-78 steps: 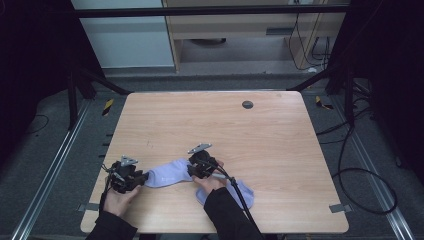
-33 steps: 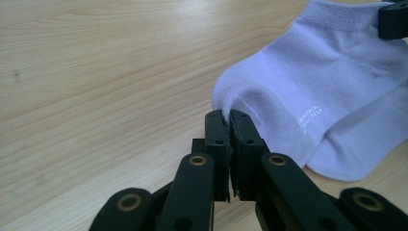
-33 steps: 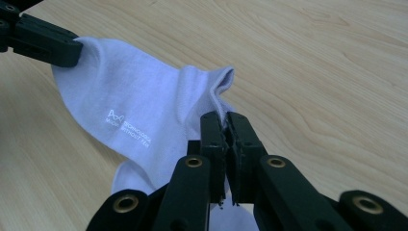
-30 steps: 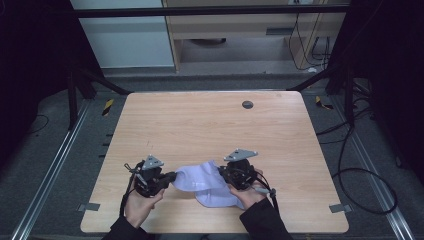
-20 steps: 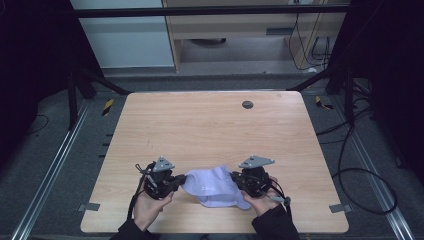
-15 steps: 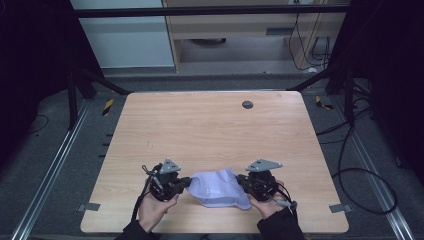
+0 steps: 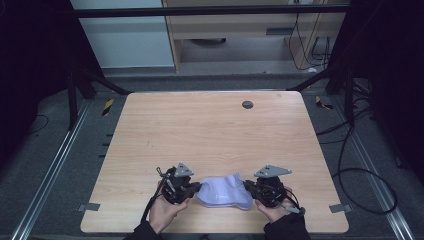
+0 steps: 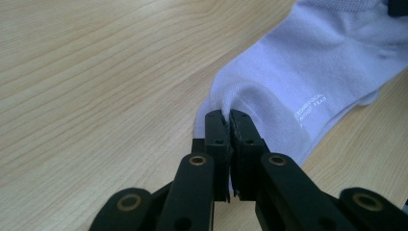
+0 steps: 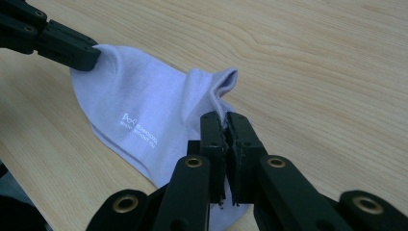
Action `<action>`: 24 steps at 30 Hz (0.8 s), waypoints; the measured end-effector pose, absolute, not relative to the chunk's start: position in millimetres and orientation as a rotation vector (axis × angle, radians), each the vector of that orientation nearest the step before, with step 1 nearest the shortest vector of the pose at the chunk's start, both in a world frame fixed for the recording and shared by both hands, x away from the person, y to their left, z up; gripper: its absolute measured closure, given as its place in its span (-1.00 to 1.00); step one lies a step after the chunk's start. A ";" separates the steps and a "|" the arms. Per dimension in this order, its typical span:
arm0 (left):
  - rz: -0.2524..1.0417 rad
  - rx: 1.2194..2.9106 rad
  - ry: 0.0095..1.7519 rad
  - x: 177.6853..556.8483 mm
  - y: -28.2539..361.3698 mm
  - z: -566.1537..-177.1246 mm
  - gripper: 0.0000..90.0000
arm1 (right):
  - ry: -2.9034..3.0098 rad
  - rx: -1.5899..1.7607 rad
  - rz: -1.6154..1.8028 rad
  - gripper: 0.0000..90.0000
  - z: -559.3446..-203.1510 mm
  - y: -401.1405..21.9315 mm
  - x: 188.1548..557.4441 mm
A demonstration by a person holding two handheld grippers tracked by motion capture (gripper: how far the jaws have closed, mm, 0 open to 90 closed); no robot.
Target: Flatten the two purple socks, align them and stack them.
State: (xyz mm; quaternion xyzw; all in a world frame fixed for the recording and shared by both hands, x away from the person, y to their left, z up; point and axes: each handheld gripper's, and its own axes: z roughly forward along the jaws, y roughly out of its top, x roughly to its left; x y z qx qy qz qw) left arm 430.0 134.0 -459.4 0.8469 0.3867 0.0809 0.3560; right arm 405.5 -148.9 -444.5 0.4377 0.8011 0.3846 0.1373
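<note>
A pale lilac sock (image 7: 223, 192) with small white lettering lies on the wooden table (image 7: 210, 135) near its front edge, held between both grippers. My left gripper (image 7: 196, 187) is shut on the sock's left end; in the left gripper view the sock (image 8: 308, 91) bunches where the gripper (image 8: 230, 115) pinches it. My right gripper (image 7: 248, 188) is shut on the sock's right end. In the right gripper view the gripper (image 9: 225, 118) pinches a raised fold of the sock (image 9: 144, 120), and the left gripper (image 9: 84, 57) grips the far end.
A dark round hole plug (image 7: 247, 104) sits in the table's far right part. Bare wood stretches beyond the sock. Cables (image 7: 360, 170) lie on the floor to the right, and grey tape tabs (image 7: 340, 207) mark the table's front corners.
Both hands have carried the sock rightward and toward the table's front edge. The grippers stay shut on its two ends, now level with each other.
</note>
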 end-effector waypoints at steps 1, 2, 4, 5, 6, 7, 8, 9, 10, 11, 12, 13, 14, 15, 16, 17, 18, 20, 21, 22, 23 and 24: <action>0.207 2.193 0.995 430.0 132.9 -460.2 0.92 | 2.319 1.276 1.112 0.93 -444.5 -149.7 405.0; 0.205 2.197 0.993 430.0 132.0 -461.2 0.92 | 2.316 1.278 1.111 0.93 -445.0 -150.9 404.8; 0.203 2.206 0.991 430.0 130.4 -463.2 0.92 | 2.316 1.284 1.107 0.93 -446.6 -153.0 404.5; 0.204 2.213 0.989 430.1 130.3 -464.2 0.92 | 2.319 1.291 1.104 0.93 -447.8 -153.5 404.2; 0.201 2.207 0.997 429.8 129.8 -465.3 0.92 | 2.323 1.291 1.099 0.93 -449.4 -153.8 404.3; 0.203 2.216 0.993 430.2 130.3 -465.9 0.92 | 2.330 1.295 1.090 0.93 -450.9 -153.9 404.3; 0.200 2.215 0.997 430.2 130.5 -466.5 0.92 | 2.333 1.307 1.090 0.93 -452.5 -153.2 404.3; 0.200 2.214 0.999 430.3 130.8 -466.9 0.92 | 2.338 1.301 1.079 0.93 -454.4 -153.2 405.0; 0.201 2.216 0.996 430.6 131.2 -467.0 0.92 | 2.345 1.301 1.072 0.93 -455.9 -152.7 405.0; 0.201 2.217 0.996 430.7 131.5 -467.0 0.92 | 2.350 1.299 1.067 0.93 -457.0 -152.0 405.1; 0.202 2.217 0.996 430.9 131.8 -467.0 0.92 | 2.352 1.298 1.060 0.93 -458.1 -151.5 405.2; 0.202 2.218 0.997 431.0 131.9 -467.1 0.92 | 2.354 1.305 1.054 0.93 -459.0 -151.0 405.2; 0.201 2.218 1.000 430.8 131.9 -467.5 0.92 | 2.358 1.303 1.051 0.93 -460.1 -151.0 405.5; 0.200 2.222 1.000 431.0 132.1 -468.0 0.92 | 2.360 1.305 1.046 0.93 -461.3 -150.9 405.7; 0.201 2.225 1.000 431.2 132.1 -468.6 0.92 | 2.362 1.306 1.041 0.92 -462.6 -150.6 405.9; 0.202 2.226 1.004 431.3 132.1 -469.2 0.92 | 2.367 1.310 1.036 0.92 -463.6 -150.3 406.1; 0.203 2.234 1.001 431.6 132.5 -469.6 0.92 | 2.372 1.307 1.036 0.92 -464.6 -150.3 406.2; 0.201 2.229 1.010 432.2 132.8 -470.9 0.92 | 2.378 1.311 1.029 0.92 -466.0 -149.5 406.3; 0.203 2.235 1.011 432.6 133.3 -471.5 0.91 | 2.379 1.311 1.023 0.92 -466.7 -149.5 406.5; 0.205 2.234 1.014 432.9 133.4 -472.5 0.91 | 2.379 1.313 1.017 0.92 -467.6 -149.4 406.7; 0.207 2.236 1.017 433.2 133.4 -473.5 0.90 | 2.380 1.310 1.011 0.92 -468.8 -149.4 407.2; 0.207 2.247 1.014 433.7 133.9 -474.2 0.89 | 2.382 1.306 1.009 0.91 -470.5 -149.3 407.7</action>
